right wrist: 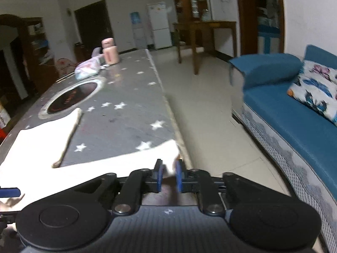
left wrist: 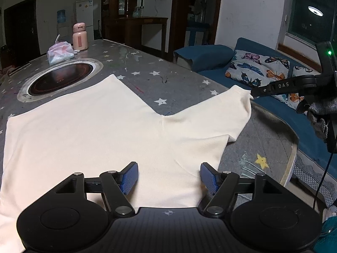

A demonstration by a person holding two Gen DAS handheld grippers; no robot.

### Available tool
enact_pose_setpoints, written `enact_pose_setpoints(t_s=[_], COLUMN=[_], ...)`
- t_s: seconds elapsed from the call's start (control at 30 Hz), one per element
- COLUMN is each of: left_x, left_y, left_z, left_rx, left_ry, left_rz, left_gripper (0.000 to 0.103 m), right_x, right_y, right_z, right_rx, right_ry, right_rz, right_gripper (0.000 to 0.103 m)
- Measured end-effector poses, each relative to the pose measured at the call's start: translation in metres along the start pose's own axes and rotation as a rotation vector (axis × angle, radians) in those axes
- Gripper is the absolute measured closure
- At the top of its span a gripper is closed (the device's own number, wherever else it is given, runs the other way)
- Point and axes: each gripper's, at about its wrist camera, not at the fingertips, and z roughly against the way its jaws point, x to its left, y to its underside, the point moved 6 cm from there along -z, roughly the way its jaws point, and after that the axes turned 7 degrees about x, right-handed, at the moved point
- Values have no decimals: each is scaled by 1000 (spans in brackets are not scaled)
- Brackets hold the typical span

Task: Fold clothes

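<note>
A cream shirt (left wrist: 94,130) lies flat on the grey star-patterned table (left wrist: 168,80). Its sleeve (left wrist: 221,113) stretches toward the table's right edge. My left gripper (left wrist: 169,178) is open just above the shirt's near part, blue pads on either side of the cloth. My right gripper (left wrist: 256,92) reaches in from the right and pinches the sleeve's tip. In the right wrist view the right gripper (right wrist: 169,176) is shut on the sleeve end (right wrist: 166,154), with the shirt (right wrist: 42,145) spreading to the left.
A round induction hob (left wrist: 61,79) is set into the table beyond the shirt. A pink bottle (left wrist: 80,37) and a plastic bag (left wrist: 60,52) stand at the far end. A blue sofa (left wrist: 284,113) with butterfly cushions (left wrist: 259,67) runs along the right.
</note>
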Motion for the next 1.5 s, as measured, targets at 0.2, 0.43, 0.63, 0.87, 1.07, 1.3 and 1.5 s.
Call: enact_pose_setpoints(t_s=[0.2,0.43,0.63,0.87,1.07,1.3,1.5], left_x=[-2,-2,-1,9,25,63,104], left_y=[1,1,1,-2,-7,-4,12], left_z=[-2,-3,-5,3,19,50,76], left_rx=[9,20,26,-2,-50,-118,-156], left_ry=[-4,-12,-21,-42,-72,-144,-222], left_rz=[-7,-5,-2,18,57,145,246], left_gripper=[34,34,31,27,24,23,22], right_x=[-3,-11,-9,-3,34,111,195], right_y=[11,18,17,10,-19,-50,-57], right_z=[3,-19,-21,-11,21,47,50], right_rx=[-7,38,16,-4,-70,-95,-67], right_ry=[-9,32,76,39,-112,-315,-463], right_rz=[-17,-9,29,44,92,239,391], right_gripper=[60,59,78,98,98,98,98])
